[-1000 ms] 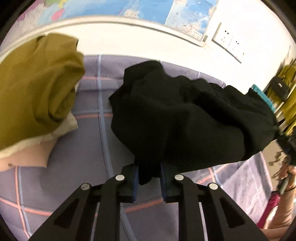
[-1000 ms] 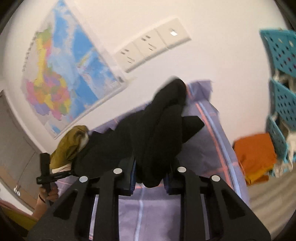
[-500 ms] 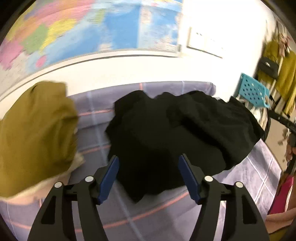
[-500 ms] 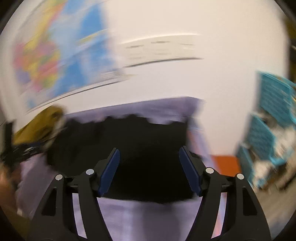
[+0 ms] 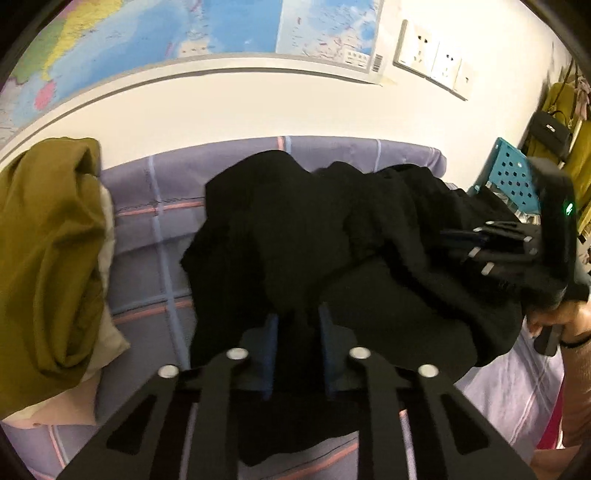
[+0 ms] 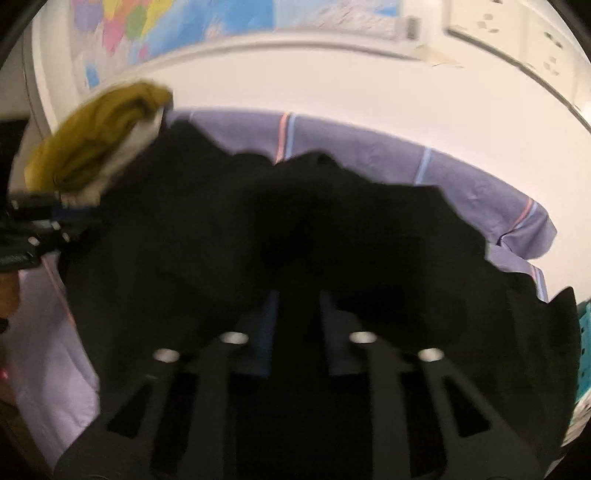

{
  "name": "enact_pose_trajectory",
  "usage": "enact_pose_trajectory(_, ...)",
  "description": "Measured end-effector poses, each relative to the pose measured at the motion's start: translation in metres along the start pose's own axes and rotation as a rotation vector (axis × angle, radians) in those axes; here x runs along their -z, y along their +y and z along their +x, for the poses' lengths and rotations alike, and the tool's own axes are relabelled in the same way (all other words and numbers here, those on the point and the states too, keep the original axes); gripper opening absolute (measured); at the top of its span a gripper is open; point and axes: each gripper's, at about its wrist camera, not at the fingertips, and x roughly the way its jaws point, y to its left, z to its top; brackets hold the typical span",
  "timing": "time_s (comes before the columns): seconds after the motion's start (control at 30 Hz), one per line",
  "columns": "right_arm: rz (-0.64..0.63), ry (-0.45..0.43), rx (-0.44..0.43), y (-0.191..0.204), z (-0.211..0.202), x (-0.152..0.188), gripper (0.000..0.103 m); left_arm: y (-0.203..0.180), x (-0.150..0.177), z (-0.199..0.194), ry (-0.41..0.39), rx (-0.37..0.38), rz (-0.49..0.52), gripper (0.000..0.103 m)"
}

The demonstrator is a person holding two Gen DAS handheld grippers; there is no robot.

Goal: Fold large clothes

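Note:
A large black garment [image 5: 332, 236] lies crumpled on the purple checked bed sheet [image 5: 155, 221]. My left gripper [image 5: 297, 332] is shut on a fold of its near edge, the cloth bunched between the blue pads. My right gripper [image 6: 295, 317] is shut on the same black garment [image 6: 295, 229], which fills most of that blurred view. The right gripper also shows in the left wrist view [image 5: 517, 243] at the garment's right side, held by a hand. The left gripper shows at the left edge of the right wrist view [image 6: 33, 229].
An olive garment [image 5: 48, 258] lies heaped on a cream pillow [image 5: 107, 332] at the left of the bed. A map [image 5: 184, 33] and wall sockets [image 5: 428, 55] are on the wall behind. A teal perforated basket [image 5: 509, 173] stands to the right.
Both grippers were shut on the black garment, opened wide half a second ago, and are now shut on it again at new places. The garment lies more spread out.

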Motion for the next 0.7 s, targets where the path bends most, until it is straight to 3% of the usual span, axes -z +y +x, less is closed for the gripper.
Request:
enact_pose_trajectory(0.03, 0.028, -0.027, 0.029, -0.007, -0.009, 0.0, 0.008, -0.001, 0.001, -0.003, -0.003, -0.007, -0.005, 0.006)
enact_pose_trajectory(0.1, 0.094, -0.032, -0.023, -0.021, -0.01, -0.002, 0.008, 0.008, 0.003, -0.006, 0.0, 0.002, -0.033, 0.006)
enact_pose_trajectory(0.17, 0.049, 0.0, 0.014, -0.012, 0.002, 0.0, 0.008, 0.01, 0.004, -0.006, -0.001, 0.005, -0.034, 0.008)
enact_pose_trajectory(0.3, 0.046, 0.031, 0.002, -0.004, 0.012, 0.004, 0.016, 0.011, 0.001, -0.01, -0.009, 0.007, -0.051, 0.023)
enact_pose_trajectory(0.4, 0.118, -0.035, -0.019, -0.014, -0.011, 0.007, 0.034, 0.009, 0.0, -0.019, -0.044, -0.017, -0.027, 0.038)
enact_pose_trajectory(0.5, 0.132, -0.11, -0.075, -0.007, -0.04, 0.012, 0.042, -0.003, -0.003, -0.031, -0.106, -0.013, 0.027, 0.05)
enact_pose_trajectory(0.6, 0.073, -0.092, -0.132, 0.011, -0.039, 0.011, 0.044, -0.015, -0.012, -0.033, -0.145, 0.001, 0.077, 0.054)
enact_pose_trajectory(0.7, 0.03, -0.025, -0.16, 0.028, -0.011, 0.005, 0.044, -0.024, -0.022, -0.018, -0.124, 0.008, 0.096, 0.054)
